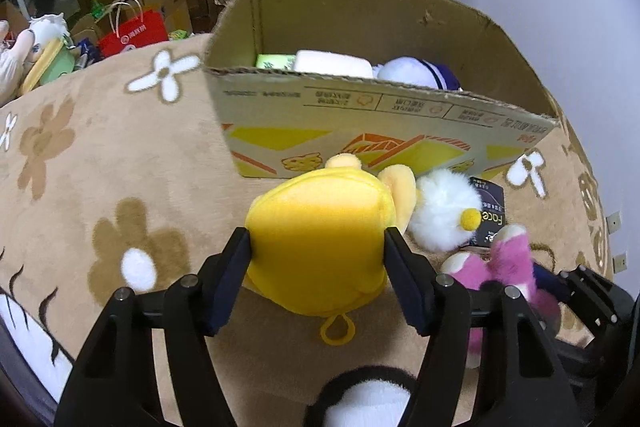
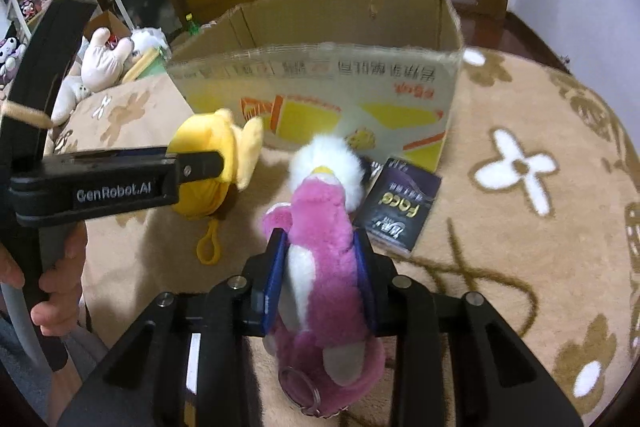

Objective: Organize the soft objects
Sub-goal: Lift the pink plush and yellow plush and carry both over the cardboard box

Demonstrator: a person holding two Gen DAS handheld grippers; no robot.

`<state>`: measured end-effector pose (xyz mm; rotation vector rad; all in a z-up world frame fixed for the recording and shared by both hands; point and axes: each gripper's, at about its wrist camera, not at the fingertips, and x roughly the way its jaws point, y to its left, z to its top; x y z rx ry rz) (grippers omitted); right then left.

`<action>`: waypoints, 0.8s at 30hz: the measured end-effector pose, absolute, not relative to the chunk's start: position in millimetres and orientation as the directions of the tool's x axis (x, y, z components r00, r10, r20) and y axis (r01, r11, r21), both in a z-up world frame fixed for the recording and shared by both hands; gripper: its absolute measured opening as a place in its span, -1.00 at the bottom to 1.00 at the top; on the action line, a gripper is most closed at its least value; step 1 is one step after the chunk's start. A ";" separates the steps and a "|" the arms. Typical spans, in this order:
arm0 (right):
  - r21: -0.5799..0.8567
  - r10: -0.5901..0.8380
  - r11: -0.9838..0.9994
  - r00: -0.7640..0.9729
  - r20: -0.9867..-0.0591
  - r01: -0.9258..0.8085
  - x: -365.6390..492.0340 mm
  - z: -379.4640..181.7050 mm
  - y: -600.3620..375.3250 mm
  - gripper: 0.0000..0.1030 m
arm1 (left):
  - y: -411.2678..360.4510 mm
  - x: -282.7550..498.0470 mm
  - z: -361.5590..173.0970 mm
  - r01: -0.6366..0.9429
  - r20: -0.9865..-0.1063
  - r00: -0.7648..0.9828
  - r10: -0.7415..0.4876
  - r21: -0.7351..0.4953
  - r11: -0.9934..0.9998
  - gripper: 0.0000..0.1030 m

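Left tool (image 1: 316, 251) grips yellow plush (image 1: 320, 227); box (image 1: 360, 115) holds plushes.

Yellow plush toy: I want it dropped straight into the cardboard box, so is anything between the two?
Only the box's own near wall. The yellow plush toy, clamped in the left hand-held gripper, sits low in front of the cardboard box; it must rise over that rim. The white fluffy toy lies beside it, off the path.

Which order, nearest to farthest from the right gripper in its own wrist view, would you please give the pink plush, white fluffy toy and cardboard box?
1. Pink plush: clamped in the right gripper.
2. White fluffy toy: just ahead, touching the plush.
3. Cardboard box: behind both, farthest.
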<state>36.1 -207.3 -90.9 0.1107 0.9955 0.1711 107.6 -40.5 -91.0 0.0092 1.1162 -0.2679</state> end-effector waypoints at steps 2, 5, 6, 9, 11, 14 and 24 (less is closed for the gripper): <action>0.169 0.189 0.982 0.559 -0.807 -0.088 32.8 -82.3 -209.7 -0.33 | -37.9 101.0 -81.4 0.221 -0.875 0.436 -0.209 -0.120 0.968 0.27; 0.169 0.183 0.982 0.589 -0.787 -0.079 29.4 -72.9 -212.6 -0.33 | -31.9 90.7 -67.6 0.228 -0.855 0.473 -0.213 -0.115 0.967 0.27; 0.168 0.180 0.983 0.598 -0.781 -0.077 28.0 -69.8 -213.4 -0.33 | -29.7 88.2 -63.5 0.228 -0.849 0.484 -0.213 -0.113 0.967 0.27; 0.156 0.168 0.985 0.630 -0.758 -0.074 24.8 -58.9 -214.6 -0.33 | -25.3 79.5 -50.1 0.226 -0.824 0.526 -0.213 -0.106 0.968 0.27; 0.153 0.163 0.986 0.655 -0.738 -0.073 23.0 -49.8 -218.5 -0.33 | -21.3 72.2 -37.8 0.222 -0.796 0.564 -0.218 -0.108 0.969 0.27; 0.163 0.168 0.984 0.697 -0.697 -0.074 21.7 -35.6 -221.3 -0.33 | -17.8 69.4 -21.7 0.221 -0.754 0.614 -0.234 -0.121 0.968 0.28; 0.178 0.163 0.981 0.793 -0.587 -0.070 36.4 4.7 -235.0 -0.33 | -18.7 73.5 23.7 0.230 -0.608 0.759 -0.234 -0.085 0.969 0.28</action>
